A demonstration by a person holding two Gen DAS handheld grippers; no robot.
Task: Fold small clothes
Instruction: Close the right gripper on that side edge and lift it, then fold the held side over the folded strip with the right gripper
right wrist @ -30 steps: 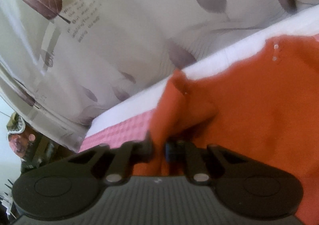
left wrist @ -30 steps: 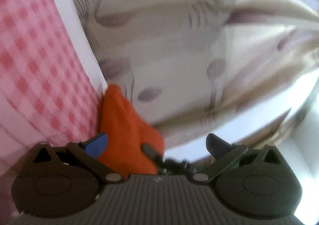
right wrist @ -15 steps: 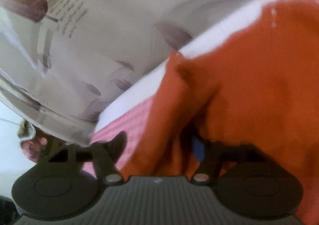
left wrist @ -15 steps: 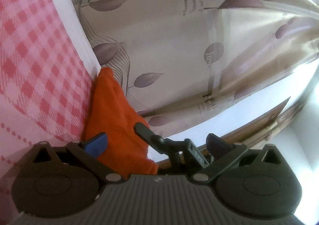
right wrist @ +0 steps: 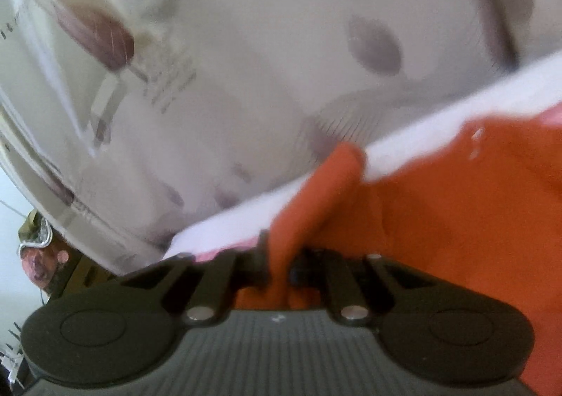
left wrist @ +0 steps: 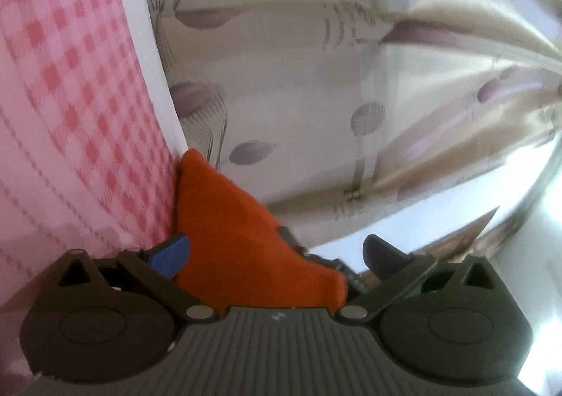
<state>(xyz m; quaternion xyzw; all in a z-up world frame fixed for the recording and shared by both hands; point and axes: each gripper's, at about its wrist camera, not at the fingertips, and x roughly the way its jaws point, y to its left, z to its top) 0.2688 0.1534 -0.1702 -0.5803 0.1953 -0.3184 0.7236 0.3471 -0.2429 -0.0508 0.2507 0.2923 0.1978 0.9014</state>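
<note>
An orange garment [left wrist: 239,231] lies at the white edge of a pink checked bed sheet [left wrist: 70,97]. My left gripper [left wrist: 277,252] stands open, its blue pad [left wrist: 168,255] beside the cloth's left edge, and nothing presses on the cloth. A raised corner of the garment sits between its fingers. Behind that corner a dark part of the right gripper [left wrist: 316,260] shows. In the right wrist view, the right gripper [right wrist: 281,266] is closing tight, its pads pinching a lifted fold of the orange garment [right wrist: 456,220]. The rest of the garment spreads to the right.
A pale curtain with purple leaf prints [left wrist: 316,79] hangs close behind the bed edge and fills most of both views [right wrist: 246,79]. Cluttered, dim furniture [right wrist: 38,248] shows at the far left of the right wrist view.
The right gripper opened wide half a second ago, then shut again on a fold of the orange garment and rose. The left gripper shifted slightly and stayed open.
</note>
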